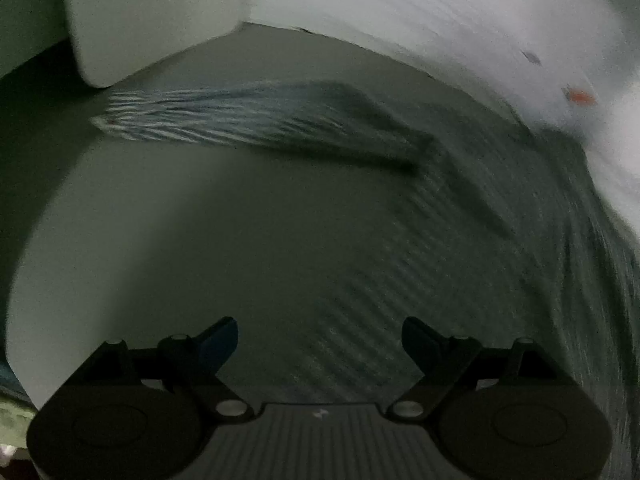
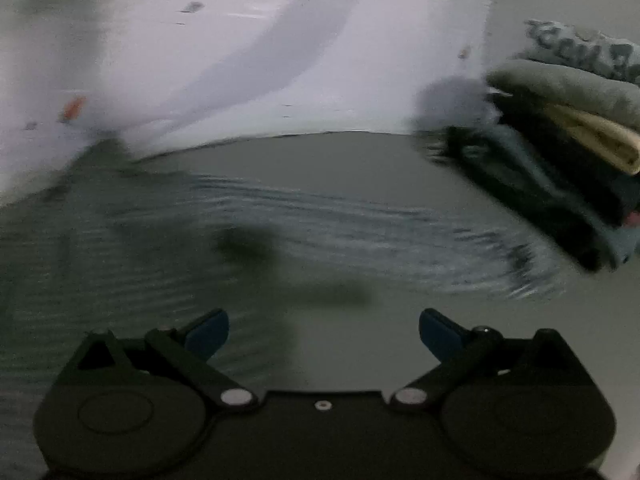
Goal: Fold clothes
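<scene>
A dark striped garment [image 1: 460, 232] lies spread on the pale table, its sleeve [image 1: 224, 116] stretching left toward the back. My left gripper [image 1: 320, 338] hovers open over the garment's edge, nothing between its fingers. In the right wrist view the same striped garment [image 2: 120, 248] covers the left side, with a sleeve [image 2: 380, 232] reaching right. My right gripper [image 2: 324, 330] is open above the garment's edge and bare table, holding nothing. Both views are blurred.
A stack of folded clothes [image 2: 572, 140] sits at the right by the wall. A white wall [image 2: 280, 60] bounds the table's back edge [image 2: 320, 136]. A white block [image 1: 152, 20] stands at the back left corner. The table's rounded left edge [image 1: 24, 272] drops off.
</scene>
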A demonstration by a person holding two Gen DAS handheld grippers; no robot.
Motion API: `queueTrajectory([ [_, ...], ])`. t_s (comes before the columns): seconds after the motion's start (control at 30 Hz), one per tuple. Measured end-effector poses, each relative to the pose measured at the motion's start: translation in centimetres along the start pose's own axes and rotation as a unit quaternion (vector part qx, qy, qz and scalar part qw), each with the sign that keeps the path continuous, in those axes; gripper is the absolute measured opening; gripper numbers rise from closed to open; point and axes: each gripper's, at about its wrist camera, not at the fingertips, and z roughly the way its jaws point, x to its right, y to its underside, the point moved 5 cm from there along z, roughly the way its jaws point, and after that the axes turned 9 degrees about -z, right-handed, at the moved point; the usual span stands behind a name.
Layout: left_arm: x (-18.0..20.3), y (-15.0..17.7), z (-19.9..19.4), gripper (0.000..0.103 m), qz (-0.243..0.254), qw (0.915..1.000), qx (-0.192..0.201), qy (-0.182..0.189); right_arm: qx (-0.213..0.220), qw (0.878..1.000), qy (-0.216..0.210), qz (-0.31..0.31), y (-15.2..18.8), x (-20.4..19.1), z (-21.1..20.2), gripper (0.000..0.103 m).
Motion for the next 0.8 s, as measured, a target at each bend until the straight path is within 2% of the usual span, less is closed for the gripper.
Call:
queueTrajectory([
  [0.17,-5.9,-5.3,0.7,0.089,-0.055,0.9983,0.02,-0.006,-0.032,0.997,-0.064,0.003,2.6,-9.6,-0.6,0.103],
  [0.27,-8.9,-8.2,1.6,0.092,-0.079,0.996,0.039,-0.013,-0.04,0.997,-0.064,0.003,4.0,-13.2,-0.3,0.103],
  [0.47,-14.3,-13.1,4.8,0.092,-0.147,0.9862,0.065,-0.037,-0.042,0.999,0.006,-0.001,6.6,-14.4,0.0,0.103],
  [0.6,-16.3,-15.3,6.4,0.092,-0.169,0.9824,0.072,-0.031,-0.035,0.999,0.013,0.006,6.6,-14.1,0.2,0.103],
  [0.8,-17.5,-18.2,8.4,0.095,-0.181,0.9776,0.094,-0.05,-0.036,0.999,0.021,0.016,6.4,-14.2,0.2,0.103],
])
